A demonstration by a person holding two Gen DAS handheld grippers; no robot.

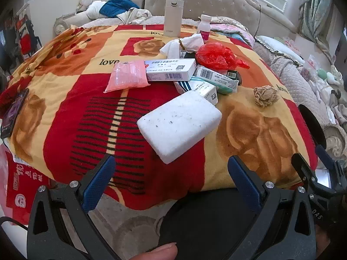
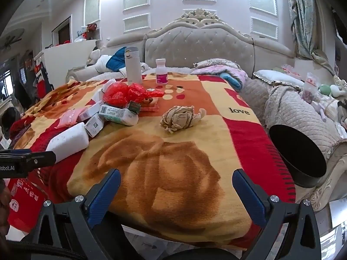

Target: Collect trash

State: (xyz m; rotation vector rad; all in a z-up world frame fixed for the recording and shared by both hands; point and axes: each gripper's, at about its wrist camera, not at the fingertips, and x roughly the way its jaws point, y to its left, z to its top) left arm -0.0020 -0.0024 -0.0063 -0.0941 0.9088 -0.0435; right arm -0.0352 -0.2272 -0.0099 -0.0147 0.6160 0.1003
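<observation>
A white foam block (image 1: 179, 124) lies on the flowered blanket (image 1: 65, 112), just ahead of my open, empty left gripper (image 1: 171, 173). Behind it sit several medicine boxes (image 1: 171, 69), a pink packet (image 1: 128, 76), a red plastic bag (image 1: 216, 56), white tissue (image 1: 184, 44) and a crumpled brown paper ball (image 1: 265, 95). In the right wrist view the paper ball (image 2: 180, 118) lies ahead of my open, empty right gripper (image 2: 176, 186); the foam block (image 2: 69, 141), boxes (image 2: 118, 113) and red bag (image 2: 123, 94) are to its left. A black bin (image 2: 297, 153) stands at the blanket's right edge.
A beige flask (image 1: 173, 15) and a white pill bottle (image 1: 203, 27) stand at the far edge. A dark phone (image 1: 14, 112) lies at the left edge. A red bag (image 1: 23, 186) hangs below left. Sofa cushions (image 2: 292, 106) are on the right.
</observation>
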